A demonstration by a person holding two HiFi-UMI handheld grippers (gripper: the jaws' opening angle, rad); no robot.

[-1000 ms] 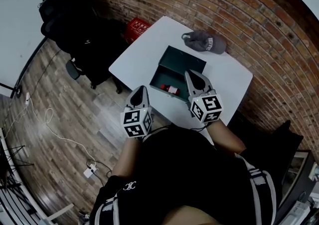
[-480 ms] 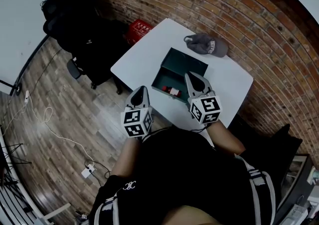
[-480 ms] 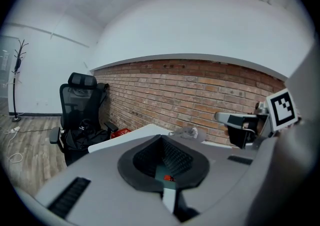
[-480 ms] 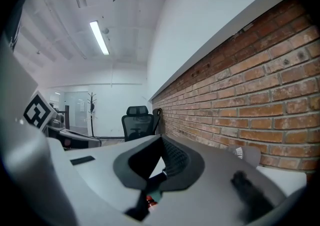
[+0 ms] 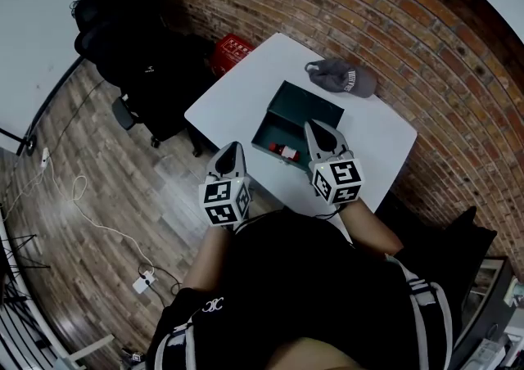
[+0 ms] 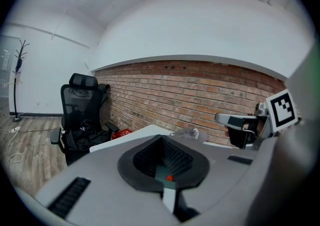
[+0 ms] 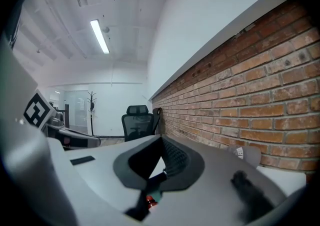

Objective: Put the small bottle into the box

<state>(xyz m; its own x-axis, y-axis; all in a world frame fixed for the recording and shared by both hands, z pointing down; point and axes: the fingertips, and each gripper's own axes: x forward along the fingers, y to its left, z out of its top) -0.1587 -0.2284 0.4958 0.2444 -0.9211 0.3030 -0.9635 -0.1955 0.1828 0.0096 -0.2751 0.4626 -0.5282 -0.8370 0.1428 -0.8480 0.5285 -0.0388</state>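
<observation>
The small bottle (image 5: 285,151), clear with a red cap, lies on its side inside the open dark green box (image 5: 288,115) on the white table (image 5: 237,102). My right gripper (image 5: 313,124) hovers over the box's near right side, just right of the bottle, shut with nothing in it. Shut and empty too, my left gripper (image 5: 231,147) is at the table's near edge, left of the box. Through the left gripper view's jaw window a red bit of the bottle (image 6: 169,178) shows. The right gripper view also catches the bottle (image 7: 149,199), low between the shut jaws.
A grey cap (image 5: 342,78) lies on the table's far corner. A red crate (image 5: 233,51) sits on the floor by the brick wall. A black office chair (image 5: 139,57) loaded with dark bags stands left of the table. Cables trail over the wooden floor.
</observation>
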